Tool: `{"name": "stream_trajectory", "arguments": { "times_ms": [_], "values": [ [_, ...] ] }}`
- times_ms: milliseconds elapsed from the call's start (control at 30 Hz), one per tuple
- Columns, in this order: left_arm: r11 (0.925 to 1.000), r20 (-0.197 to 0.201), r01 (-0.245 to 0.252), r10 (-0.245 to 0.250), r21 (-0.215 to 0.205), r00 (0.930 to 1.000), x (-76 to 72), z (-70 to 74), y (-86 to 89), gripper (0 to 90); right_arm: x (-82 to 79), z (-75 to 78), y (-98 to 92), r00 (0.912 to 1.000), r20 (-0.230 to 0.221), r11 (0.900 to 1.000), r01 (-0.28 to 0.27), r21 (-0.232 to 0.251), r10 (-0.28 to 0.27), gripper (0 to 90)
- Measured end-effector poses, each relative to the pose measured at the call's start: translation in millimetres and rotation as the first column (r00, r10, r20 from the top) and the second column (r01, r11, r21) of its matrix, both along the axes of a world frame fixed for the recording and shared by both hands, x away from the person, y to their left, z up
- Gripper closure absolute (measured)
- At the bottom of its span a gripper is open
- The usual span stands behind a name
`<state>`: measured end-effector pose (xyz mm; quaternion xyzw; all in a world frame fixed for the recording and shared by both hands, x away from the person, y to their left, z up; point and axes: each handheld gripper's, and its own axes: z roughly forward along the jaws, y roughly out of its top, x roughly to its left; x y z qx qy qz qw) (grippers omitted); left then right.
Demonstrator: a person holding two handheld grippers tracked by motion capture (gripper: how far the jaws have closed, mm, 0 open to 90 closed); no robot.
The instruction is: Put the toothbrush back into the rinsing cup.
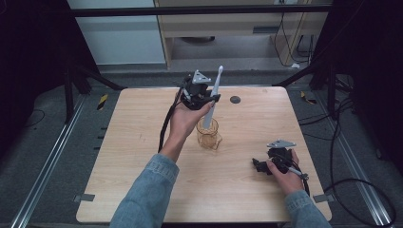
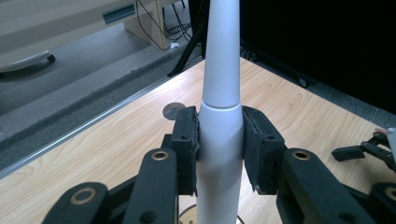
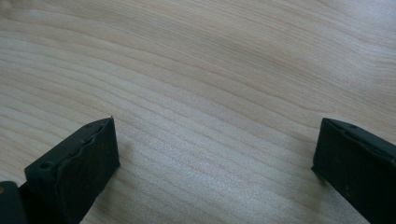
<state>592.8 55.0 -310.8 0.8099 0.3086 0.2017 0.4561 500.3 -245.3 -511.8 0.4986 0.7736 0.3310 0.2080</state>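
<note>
Left claw [image 2: 219, 149] grips toothbrush [image 1: 213, 97] upright, base in cup [image 1: 208, 134]; right claw [image 3: 215, 158] open, idle at 4 o'clock on bench [image 1: 142, 137]; next I lower straight, then release.

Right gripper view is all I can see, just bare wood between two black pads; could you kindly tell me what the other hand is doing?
Observer: The left tool is shut on a white electric toothbrush, its pads pressing the handle from both sides.
Operator: Thank you. Is the toothbrush upright?
Observer: Nearly; in the high view it leans slightly, brush head up, with its lower end inside an amber glass jug.
Operator: And where is my own tool on the table?
Observer: The right tool lies low over the wooden table near its right front corner, jaws open and apart from the jug.
</note>
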Motion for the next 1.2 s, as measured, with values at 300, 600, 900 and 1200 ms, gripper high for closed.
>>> {"name": "stream_trajectory", "arguments": {
  "times_ms": [300, 600, 900, 1200],
  "values": [
    [0.9999, 0.015, -0.009, 0.009, -0.004, 0.9998, 2.5, -16.4, 0.9, 67.5, 0.1, 0.0, -0.1, 1.0000, 0.001, 1.000, -0.002, -0.001, 0.002, 0.3],
    [0.9998, -0.007, -0.017, 0.017, 0.008, 0.9998, 7.3, -38.0, 1.0, 67.5, 0.7, -0.8, -0.8, 0.9999, 0.012, 1.000, -0.008, -0.014, 0.008, 0.4],
    [0.9998, -0.035, -0.018, 0.018, 0.007, 0.9992, 7.9, -56.7, 1.5, 67.6, 0.1, -0.1, -0.1, 1.0000, 0.001, 1.000, -0.001, -0.001, 0.001, 0.4],
    [0.9996, -0.054, -0.027, 0.027, 0.007, 0.9982, 9.0, -69.6, 4.9, 67.5, 0.7, -0.8, -0.8, 0.9999, 0.012, 1.000, -0.008, -0.014, 0.008, 0.4]
  ]
}}
